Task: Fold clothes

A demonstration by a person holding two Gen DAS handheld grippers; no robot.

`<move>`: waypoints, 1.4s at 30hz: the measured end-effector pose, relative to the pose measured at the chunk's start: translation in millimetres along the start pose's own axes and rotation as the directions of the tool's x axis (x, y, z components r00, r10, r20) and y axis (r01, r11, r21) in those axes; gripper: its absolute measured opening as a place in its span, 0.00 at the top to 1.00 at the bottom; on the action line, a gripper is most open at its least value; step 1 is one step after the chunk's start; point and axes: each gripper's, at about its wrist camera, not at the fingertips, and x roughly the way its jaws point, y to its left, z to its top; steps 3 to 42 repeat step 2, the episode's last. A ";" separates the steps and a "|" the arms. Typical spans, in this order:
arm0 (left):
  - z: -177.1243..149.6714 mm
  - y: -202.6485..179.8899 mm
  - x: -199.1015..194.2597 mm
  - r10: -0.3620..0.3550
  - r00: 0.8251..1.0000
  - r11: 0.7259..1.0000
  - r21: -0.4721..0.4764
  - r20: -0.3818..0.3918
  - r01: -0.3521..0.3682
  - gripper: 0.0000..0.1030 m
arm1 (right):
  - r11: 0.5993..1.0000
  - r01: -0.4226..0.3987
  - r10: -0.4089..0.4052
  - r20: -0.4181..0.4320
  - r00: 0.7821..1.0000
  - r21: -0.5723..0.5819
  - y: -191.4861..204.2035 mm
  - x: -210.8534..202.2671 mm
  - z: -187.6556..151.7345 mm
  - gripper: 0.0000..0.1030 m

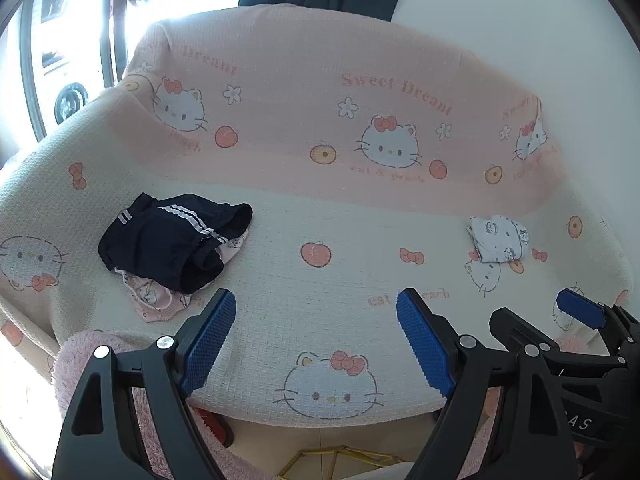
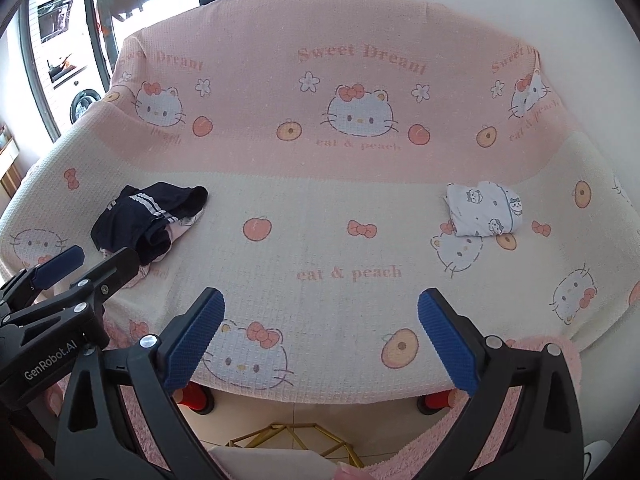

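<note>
We see a sofa draped in a pink-and-cream cat-print waffle blanket (image 2: 320, 184). Ahead and left of our left hand-held gripper (image 1: 316, 340) lies a crumpled navy garment with white stripes (image 1: 172, 240). Ahead and right of our right hand-held gripper (image 2: 320, 336) sits a folded white printed garment (image 2: 484, 208). Both hand-held grippers stand apart, empty.

Sofa (image 2: 320, 300) wearing pink-and-cream cat-and-peach blanket (image 2: 352, 184), draping over backrest and seat. Dark navy garment (image 1: 176, 240) with white stripes lying crumpled on seat's left, sitting atop pink printed garment (image 1: 154, 300). Folded white printed garment (image 2: 484, 208) resting on seat's right, well apart.
</note>
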 end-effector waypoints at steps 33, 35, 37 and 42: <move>1.0 0.8 1.5 -0.005 1.000 1.000 -0.002 -0.006 0.005 0.17 | 1.000 -0.004 0.004 -0.006 1.000 0.005 -0.6 1.7 0.6 0.04; 1.0 0.8 1.5 -0.005 1.000 1.000 -0.002 -0.006 0.005 0.17 | 1.000 -0.004 0.004 -0.006 1.000 0.005 -0.6 1.7 0.6 0.04; 1.0 0.8 1.5 -0.005 1.000 1.000 -0.002 -0.006 0.005 0.17 | 1.000 -0.004 0.004 -0.006 1.000 0.005 -0.6 1.7 0.6 0.04; 1.0 0.8 1.5 -0.005 1.000 1.000 -0.002 -0.006 0.005 0.17 | 1.000 -0.004 0.004 -0.006 1.000 0.005 -0.6 1.7 0.6 0.04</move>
